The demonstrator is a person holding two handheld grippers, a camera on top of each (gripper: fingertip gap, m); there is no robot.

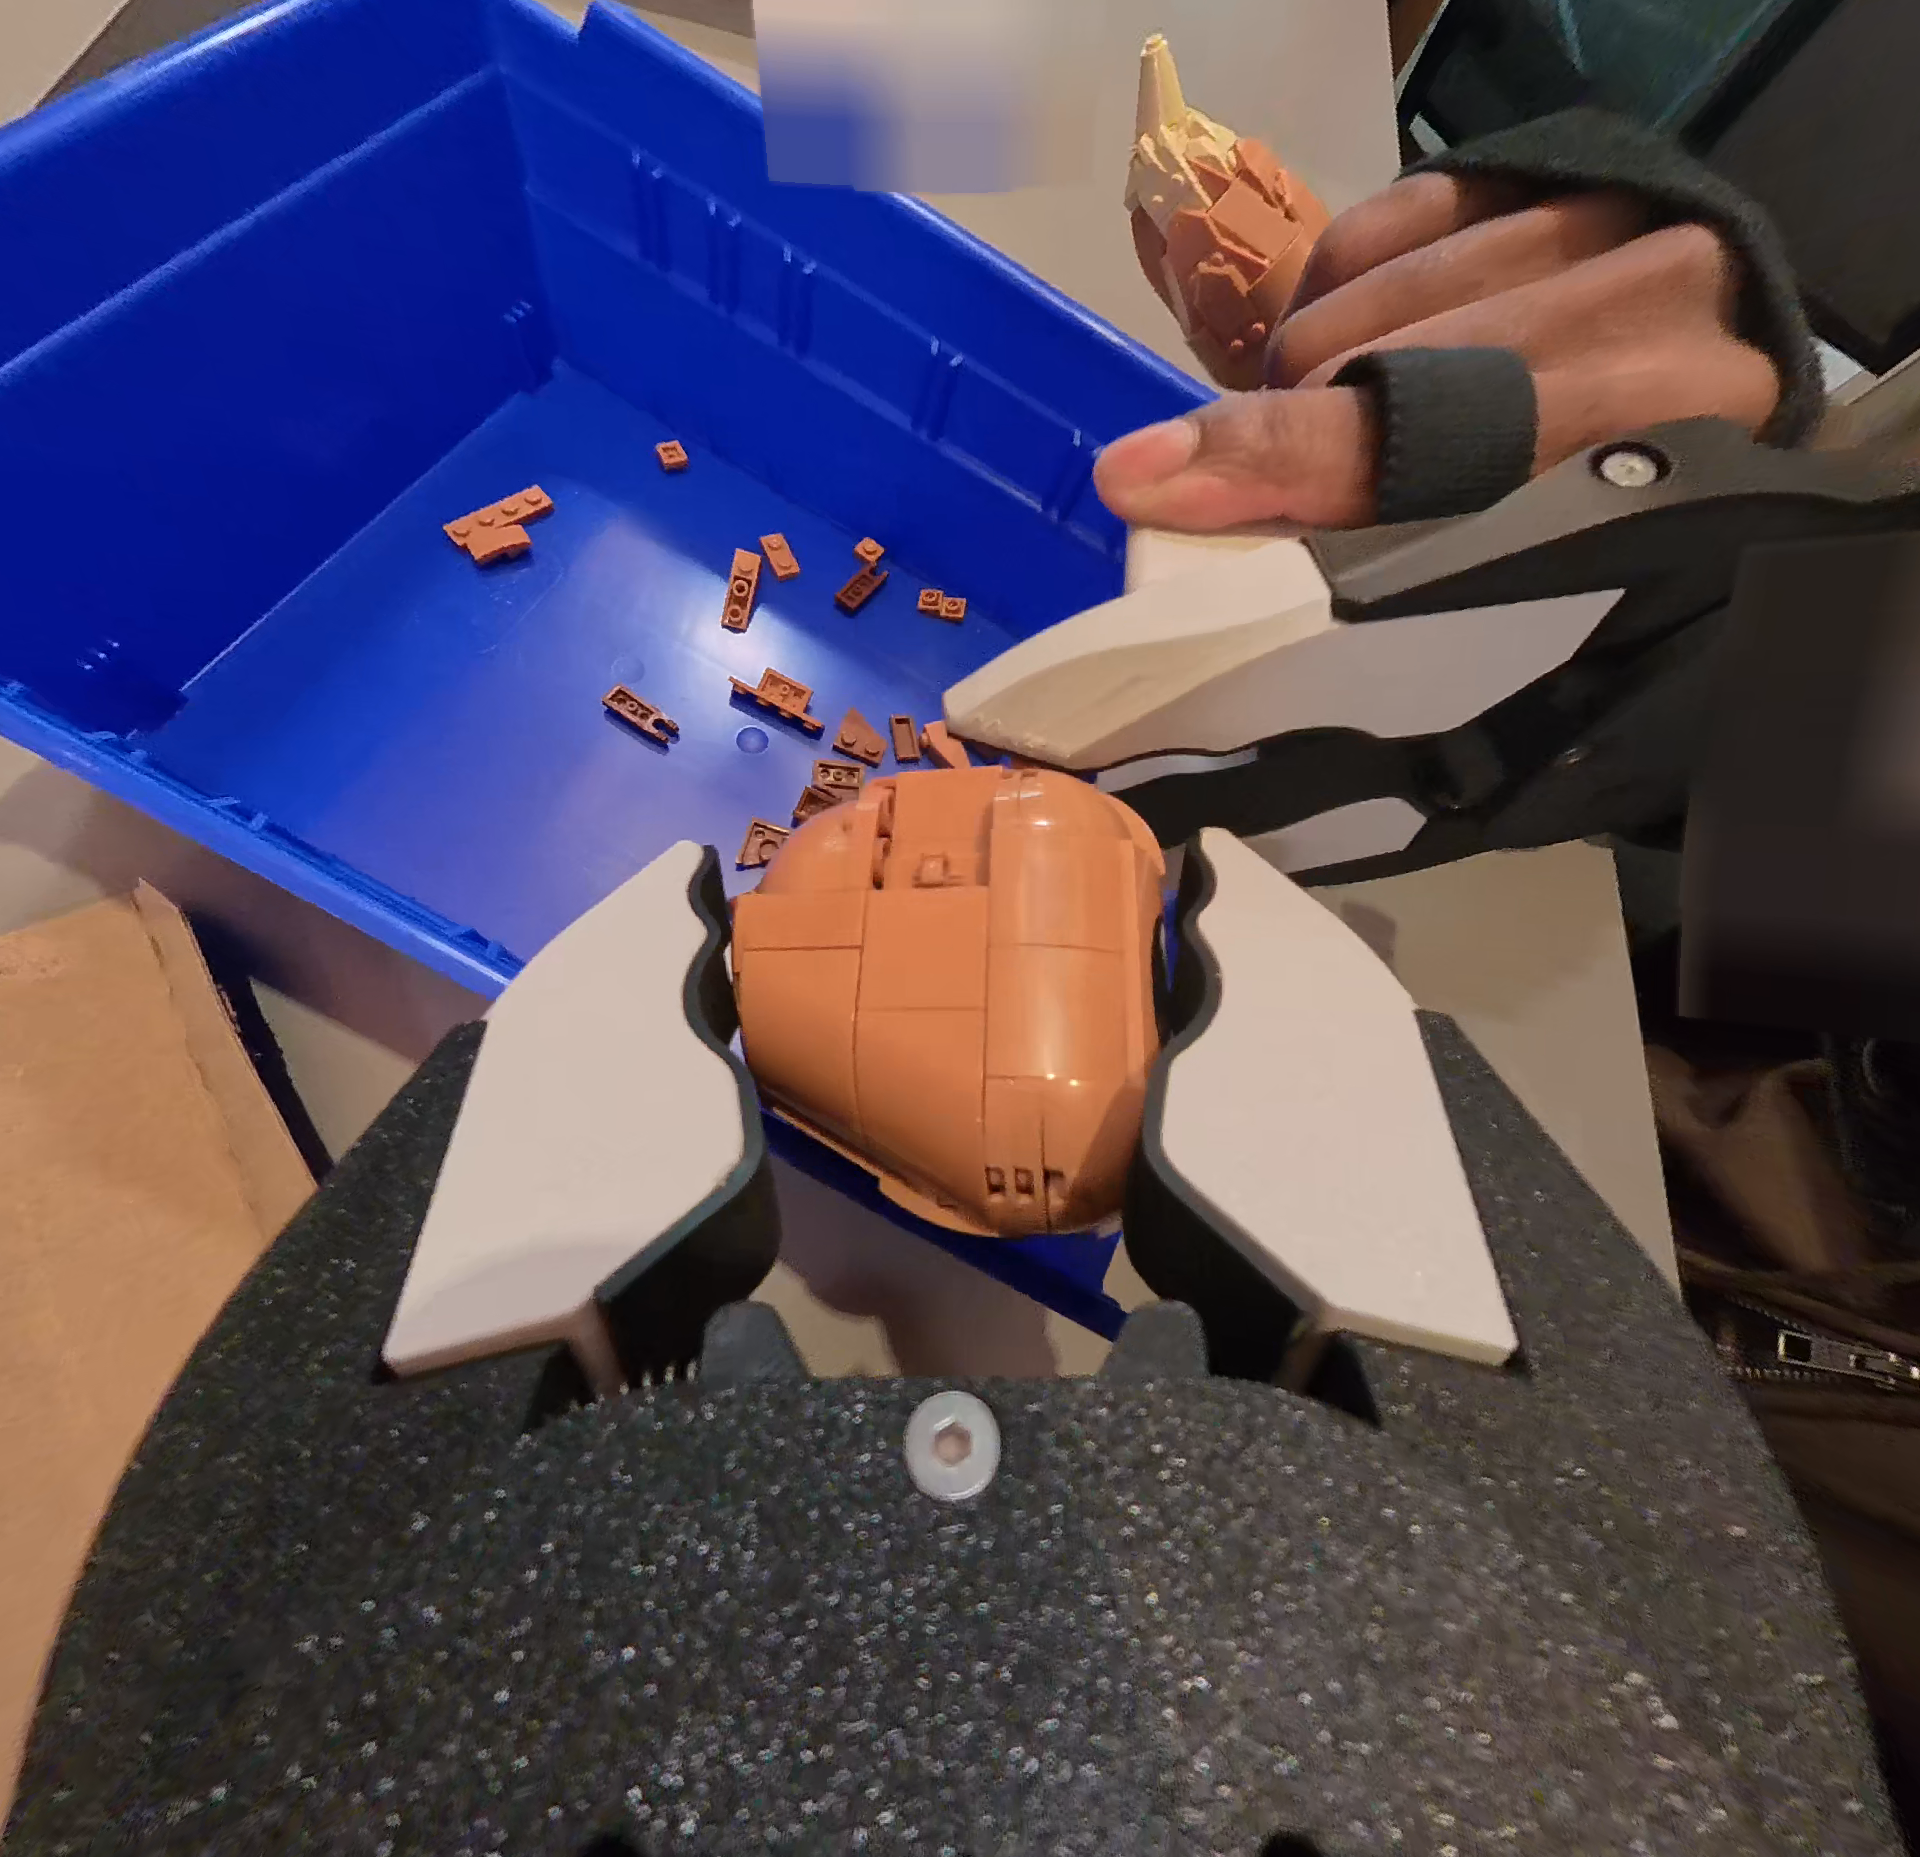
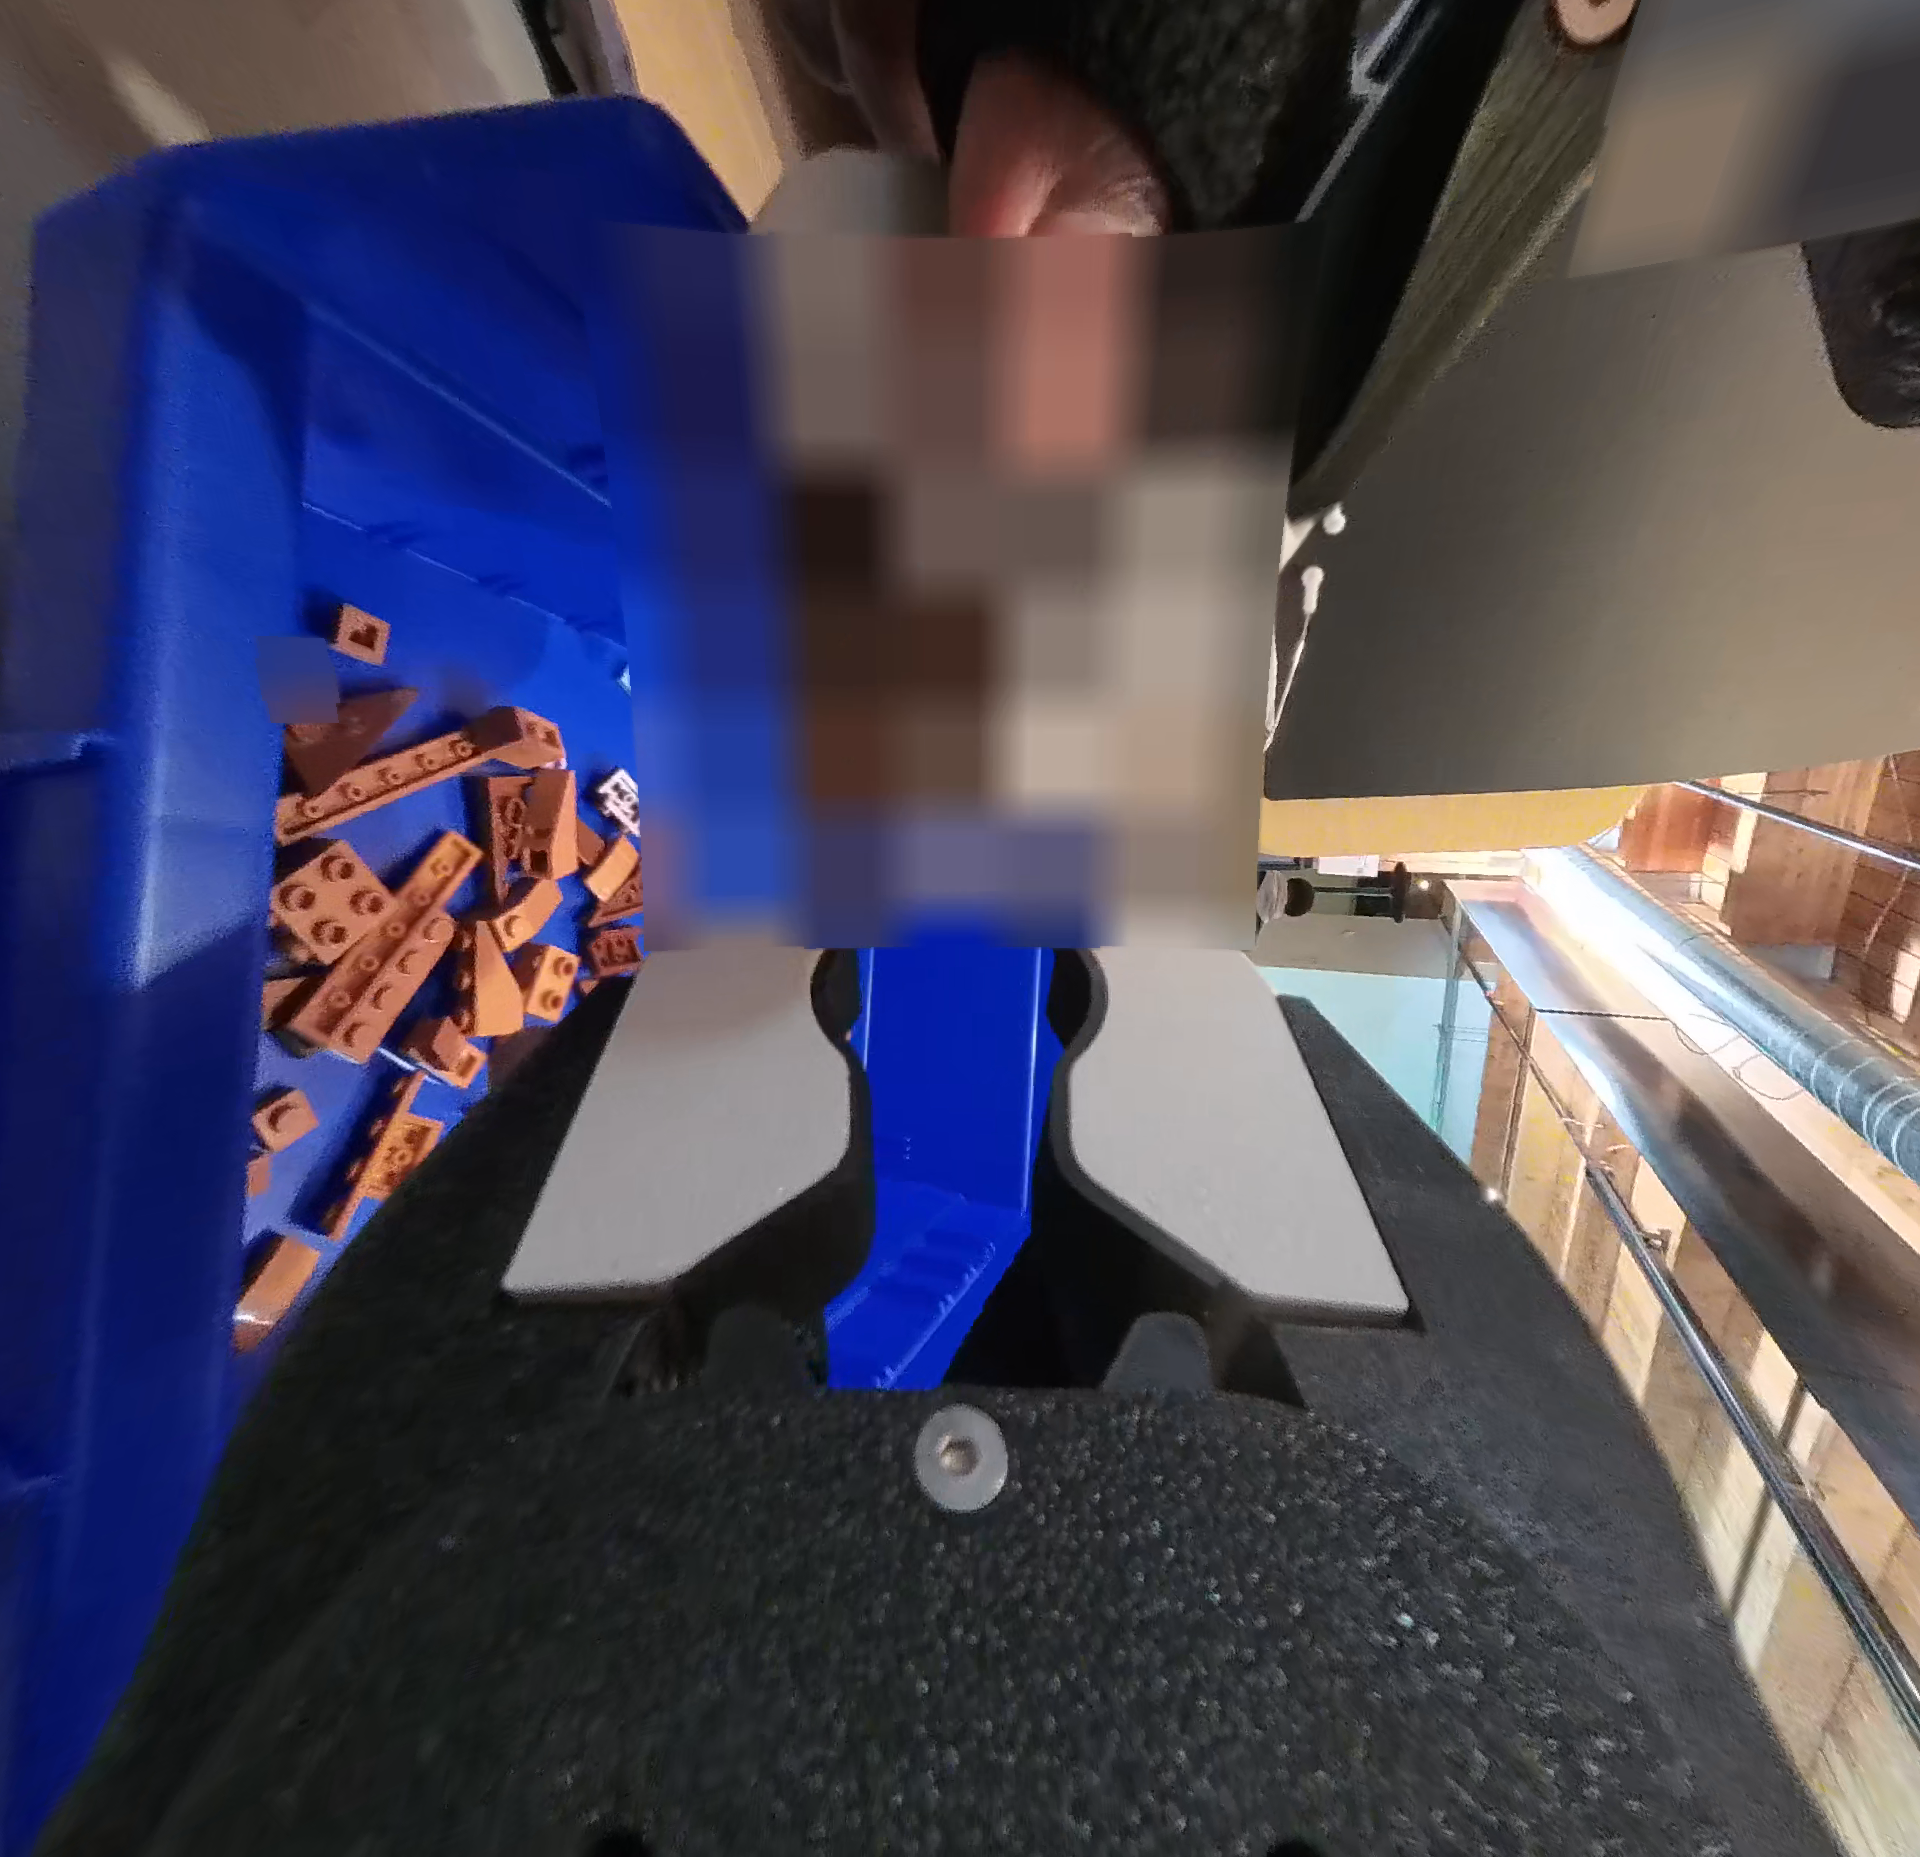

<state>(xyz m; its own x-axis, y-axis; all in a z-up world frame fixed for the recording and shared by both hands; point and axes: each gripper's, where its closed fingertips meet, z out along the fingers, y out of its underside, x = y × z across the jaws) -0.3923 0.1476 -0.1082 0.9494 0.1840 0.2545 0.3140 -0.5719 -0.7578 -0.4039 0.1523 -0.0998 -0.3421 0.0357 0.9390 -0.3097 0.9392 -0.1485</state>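
Left wrist view: the left gripper [image 1: 945, 857] was clenched on an orange-brown brick-built lump [image 1: 945, 997], one finger pad pressed to each flank. The lump hung over the near rim of the blue bin [image 1: 312, 249], partly above the bin floor and clear of it.

State of the work, judged from how things lay: a scatter of loose pieces [image 1: 748, 581] of the same colour, plates and small wedges, lay on the bin floor, most of them near the lump. The lump itself was whole, its smooth shell panels closed, so most of the build looked to be in one piece and only a small share of it lay loose.

Orientation: the lump's long axis ran roughly along the gripper's fingers. The narrower end pointed back toward the camera and the broader, rounded end pointed out over the bin. The smooth curved face was turned upward.

The right gripper [image 1: 1049, 644], held by a hand [image 1: 1507, 353] in a dark fingerless glove, came in from the right, its lower fingertip at the far top edge of the lump. Contact could not be confirmed.

Right wrist view: the finger roots stood apart, but a mosaic hid the tips, so whether they pinched anything could not be told.

A second build [image 1: 1216, 238], tan and orange, showed behind the hand.
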